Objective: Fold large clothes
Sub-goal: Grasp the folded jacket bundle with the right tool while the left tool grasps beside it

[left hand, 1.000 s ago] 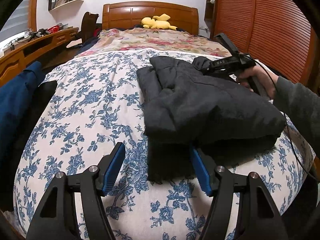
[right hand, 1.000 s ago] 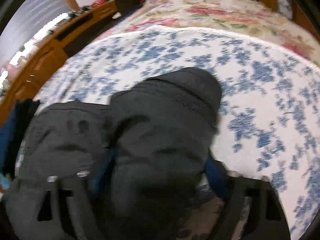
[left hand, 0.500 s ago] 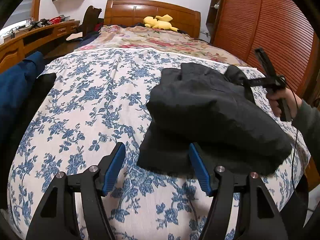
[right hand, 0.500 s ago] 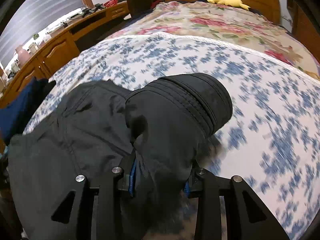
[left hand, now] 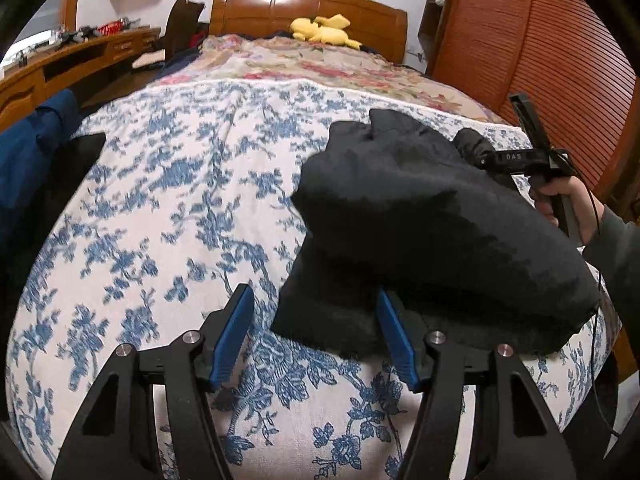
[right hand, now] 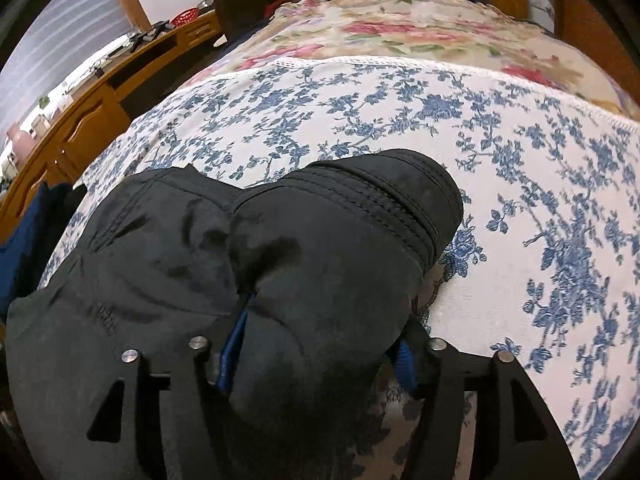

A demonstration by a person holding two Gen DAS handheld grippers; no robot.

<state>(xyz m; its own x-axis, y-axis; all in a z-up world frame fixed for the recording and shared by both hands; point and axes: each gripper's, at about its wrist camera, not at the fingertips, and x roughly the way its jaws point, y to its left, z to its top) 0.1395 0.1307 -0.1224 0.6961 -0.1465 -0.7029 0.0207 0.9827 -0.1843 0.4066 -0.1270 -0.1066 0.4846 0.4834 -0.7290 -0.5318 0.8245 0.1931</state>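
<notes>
A folded black padded jacket (left hand: 432,232) lies on the right side of the bed's blue-flowered white cover (left hand: 168,200). My left gripper (left hand: 316,340) is open and empty, just in front of the jacket's near edge; its right finger (left hand: 396,344) touches that edge. My right gripper (right hand: 316,356) has its jaws spread around a thick fold of the jacket (right hand: 320,272). The fabric fills the gap and hides the fingertips. In the left wrist view the right gripper (left hand: 508,158) sits at the jacket's far right end.
A yellow plush toy (left hand: 324,30) lies by the wooden headboard (left hand: 304,4). A flowered quilt (left hand: 320,68) covers the far bed. A wooden desk (left hand: 60,64) runs along the left. Dark blue clothes (left hand: 28,152) lie at the left edge. A slatted wardrobe (left hand: 560,60) stands at right.
The right gripper lifted and carried the jacket's end, closed on it, then spread its jaws wider now. The jacket bundle shifted rightward. My left gripper stayed open.
</notes>
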